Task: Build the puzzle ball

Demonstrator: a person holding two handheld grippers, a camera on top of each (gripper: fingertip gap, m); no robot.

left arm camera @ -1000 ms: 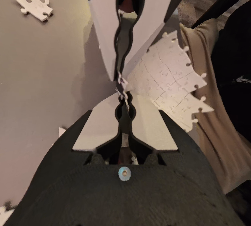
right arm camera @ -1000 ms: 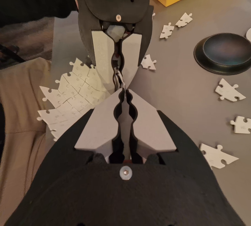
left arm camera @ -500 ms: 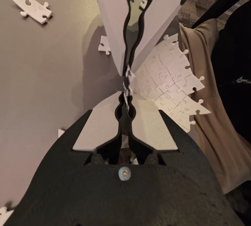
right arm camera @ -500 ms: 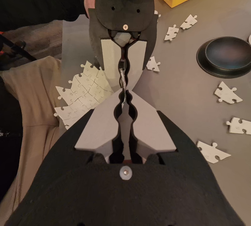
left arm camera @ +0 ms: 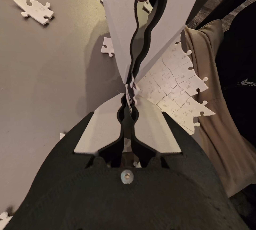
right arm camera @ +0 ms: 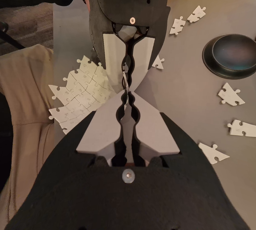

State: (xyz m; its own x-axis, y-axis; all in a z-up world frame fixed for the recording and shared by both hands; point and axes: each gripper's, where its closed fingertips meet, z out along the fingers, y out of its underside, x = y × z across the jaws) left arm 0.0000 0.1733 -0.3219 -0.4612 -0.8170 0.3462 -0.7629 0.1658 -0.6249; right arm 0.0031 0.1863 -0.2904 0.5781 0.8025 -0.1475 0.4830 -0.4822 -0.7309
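Puzzle ball, part-built: flat white sheet of interlocked jigsaw pieces (right arm camera: 83, 93), lying on the grey table (right arm camera: 180, 85) left of the right gripper (right arm camera: 127, 96) and right of the left gripper (left arm camera: 129, 99). Both grippers meet tip to tip, each closed narrowly on small white jigsaw pieces (left arm camera: 131, 89) held edge-on (how many cannot be told). Since a second ago the pair has drawn slightly away from the sheet. Loose white pieces (right arm camera: 230, 96) and a black round dish (right arm camera: 232, 56) lie right of the right gripper.
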